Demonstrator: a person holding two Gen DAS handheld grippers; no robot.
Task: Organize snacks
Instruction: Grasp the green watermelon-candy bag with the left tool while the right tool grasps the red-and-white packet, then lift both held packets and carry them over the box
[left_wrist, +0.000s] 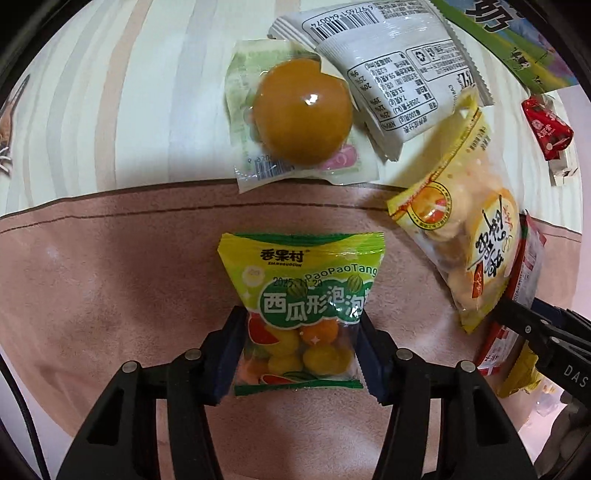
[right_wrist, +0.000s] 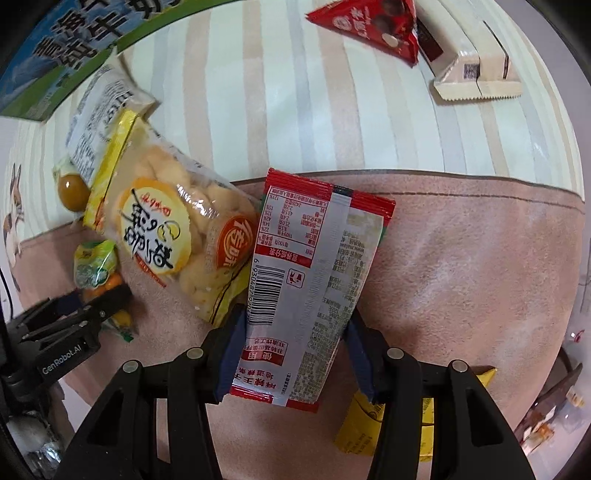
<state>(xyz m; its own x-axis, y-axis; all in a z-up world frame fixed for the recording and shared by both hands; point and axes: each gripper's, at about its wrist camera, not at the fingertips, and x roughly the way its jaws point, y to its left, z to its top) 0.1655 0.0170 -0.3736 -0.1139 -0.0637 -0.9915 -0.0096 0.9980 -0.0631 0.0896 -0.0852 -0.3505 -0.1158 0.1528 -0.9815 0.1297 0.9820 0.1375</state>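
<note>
My left gripper (left_wrist: 301, 350) is shut on a green and yellow bubble-gum candy bag (left_wrist: 301, 295) above the pink cloth (left_wrist: 110, 295). My right gripper (right_wrist: 295, 354) is shut on a red and silver snack packet (right_wrist: 314, 273), held back side up. The left gripper and its green bag (right_wrist: 96, 266) show at the left of the right wrist view. The right gripper's black body (left_wrist: 546, 332) shows at the right edge of the left wrist view. A yellow bag of puffed snacks (left_wrist: 472, 236) (right_wrist: 173, 229) lies between the two grippers.
An orange jelly cup (left_wrist: 303, 114), a white wrapper (left_wrist: 399, 74) and a green carton (left_wrist: 517, 40) lie on the striped cloth (left_wrist: 129, 110). A red triangular packet (right_wrist: 373, 26) and a cream wrapped bar (right_wrist: 472, 70) lie far right. A yellow packet (right_wrist: 373, 424) lies under the right gripper.
</note>
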